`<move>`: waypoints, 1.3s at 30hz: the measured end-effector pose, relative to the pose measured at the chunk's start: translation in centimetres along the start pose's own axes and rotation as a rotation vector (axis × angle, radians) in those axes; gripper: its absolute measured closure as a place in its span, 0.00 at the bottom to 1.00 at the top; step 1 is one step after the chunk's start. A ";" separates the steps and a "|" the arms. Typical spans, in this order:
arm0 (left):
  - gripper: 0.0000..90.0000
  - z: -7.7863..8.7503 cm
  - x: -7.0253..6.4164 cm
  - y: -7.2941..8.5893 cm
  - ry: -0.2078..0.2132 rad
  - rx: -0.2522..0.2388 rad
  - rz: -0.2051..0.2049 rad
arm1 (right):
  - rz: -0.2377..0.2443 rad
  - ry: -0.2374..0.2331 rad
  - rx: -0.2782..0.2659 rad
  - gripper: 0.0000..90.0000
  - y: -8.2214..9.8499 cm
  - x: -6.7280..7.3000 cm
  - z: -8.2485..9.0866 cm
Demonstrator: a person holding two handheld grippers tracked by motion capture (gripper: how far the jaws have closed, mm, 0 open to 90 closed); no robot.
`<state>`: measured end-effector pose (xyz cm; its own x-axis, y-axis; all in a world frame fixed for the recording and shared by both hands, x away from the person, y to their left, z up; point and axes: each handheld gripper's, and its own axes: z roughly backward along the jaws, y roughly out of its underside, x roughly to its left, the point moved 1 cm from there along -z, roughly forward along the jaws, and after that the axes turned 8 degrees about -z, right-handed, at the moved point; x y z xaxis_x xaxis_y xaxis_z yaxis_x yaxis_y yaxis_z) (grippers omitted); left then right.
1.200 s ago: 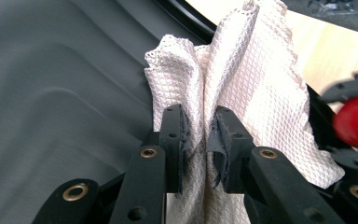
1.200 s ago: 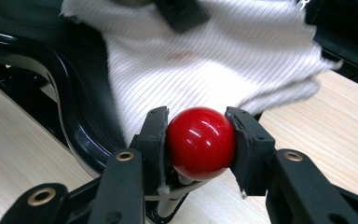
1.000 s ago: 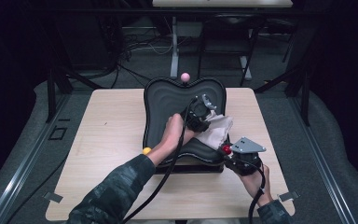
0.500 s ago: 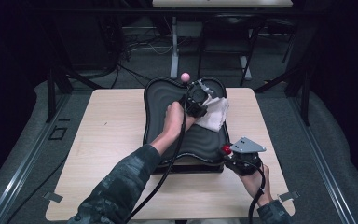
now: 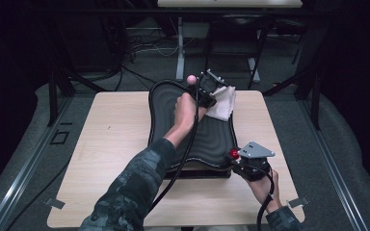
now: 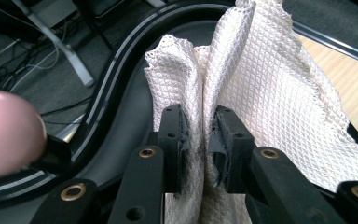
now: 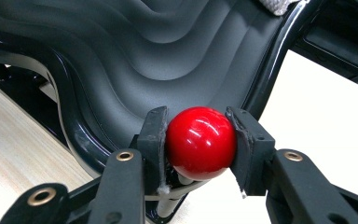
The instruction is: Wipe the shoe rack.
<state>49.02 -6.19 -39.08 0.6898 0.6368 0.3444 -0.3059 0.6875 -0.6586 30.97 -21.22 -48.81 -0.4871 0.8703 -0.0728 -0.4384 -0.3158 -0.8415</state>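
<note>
Sitting across the middle and right of the pale wooden table [image 5: 106, 144]: a black wavy tray [image 5: 212, 139], ribbed in curving ridges, raised on a dark base at its near edge. Poking up at the tray's far rim: a pink ball knob [image 5: 191, 79], looming blurred at the left of the left gripper view [image 6: 9, 133], just beside the gripper there. Lying beyond the table: grey floor, loose cables and dark frame legs. Crossing the tray from the near left: a camouflage sleeve [image 5: 130, 192], forearm and trailing cable, covering much of the tray's left half.

Gripping a bunched fold of the white waffle-weave cloth [image 6: 270, 93] at the tray's far right corner: the left gripper [image 6: 200, 140], jaws nearly together, pads pressing the fabric from both sides. Fanning up and out beyond the jaw tips, the rest of the cloth, draping over the tray's rim toward the table on the right. In the high view, showing the cloth [image 5: 222, 102] just right of the left gripper [image 5: 207, 94].

Clamping the red ball knob [image 7: 201, 142] at the tray's near right corner: the right gripper [image 7: 198, 140], jaws closed tight on either side of the ball, the ribbed tray wall rising right behind it. In the high view, resting at the table's near right, the right gripper [image 5: 236, 161] with the red knob [image 5: 233, 154], well apart from the cloth.
</note>
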 end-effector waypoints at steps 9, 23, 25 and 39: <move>0.83 -0.3 0.5 -0.6 -0.060 0.005 0.007 | 0.001 0.001 -0.002 0.67 0.0 0.0 0.0; 0.87 0.9 1.3 1.5 0.019 -0.043 0.072 | 0.000 0.001 -0.002 0.67 0.0 0.0 0.0; 0.87 1.2 1.2 1.9 0.031 -0.053 0.068 | 0.000 0.002 -0.002 0.67 0.0 0.0 0.0; 0.87 5.0 1.7 4.4 0.052 -0.133 0.035 | -0.001 0.003 -0.002 0.67 0.0 0.0 0.0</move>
<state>45.54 -0.32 -38.03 0.7142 0.6384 0.2870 -0.2432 0.6109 -0.7534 30.94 -21.21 -48.82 -0.4849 0.8715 -0.0736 -0.4372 -0.3144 -0.8426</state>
